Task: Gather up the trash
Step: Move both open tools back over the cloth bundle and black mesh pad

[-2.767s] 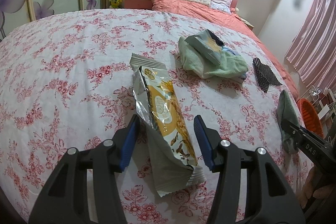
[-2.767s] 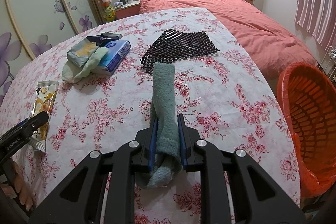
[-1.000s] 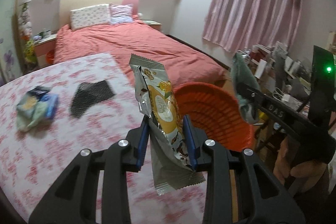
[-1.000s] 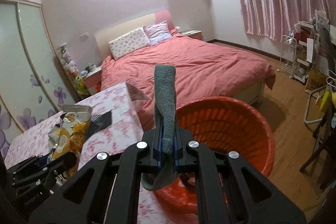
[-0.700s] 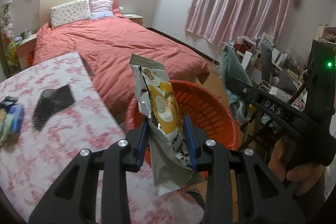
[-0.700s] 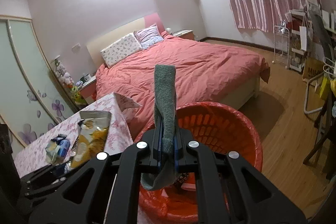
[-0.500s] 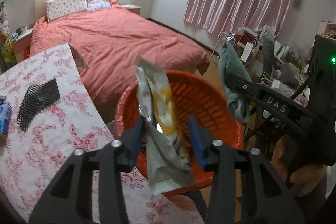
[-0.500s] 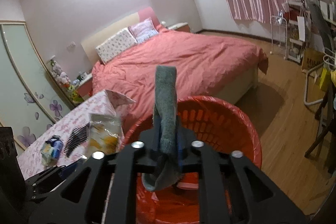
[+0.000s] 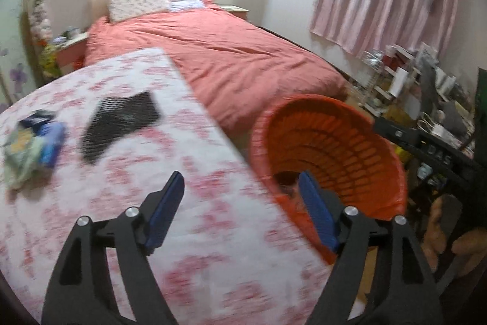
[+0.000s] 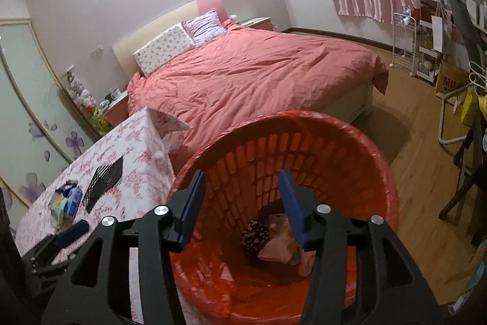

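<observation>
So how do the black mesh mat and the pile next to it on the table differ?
The black mesh mat lies flat, dark and single; the pile is bunched, pale green and blue, several things heaped together. The mat sits nearer the orange basket. Both rest on the floral tablecloth.

Little lettering can be read. In the left wrist view, the pale letters "DAS" are printed on the black side bar of the right gripper [image 9: 438, 156], which crosses the right part of the picture; the letters are blurred but can still be made out. In the right wrist view, dark capitals beginning "MU" are seen on a brown cardboard box [image 10: 450, 83] that stands on the wooden floor by the white rack (the rest of the word is cut off by a white tube frame in front of it). Print on the blue packet [image 10: 73, 198] on the floral tablecloth is too small to be read.
</observation>
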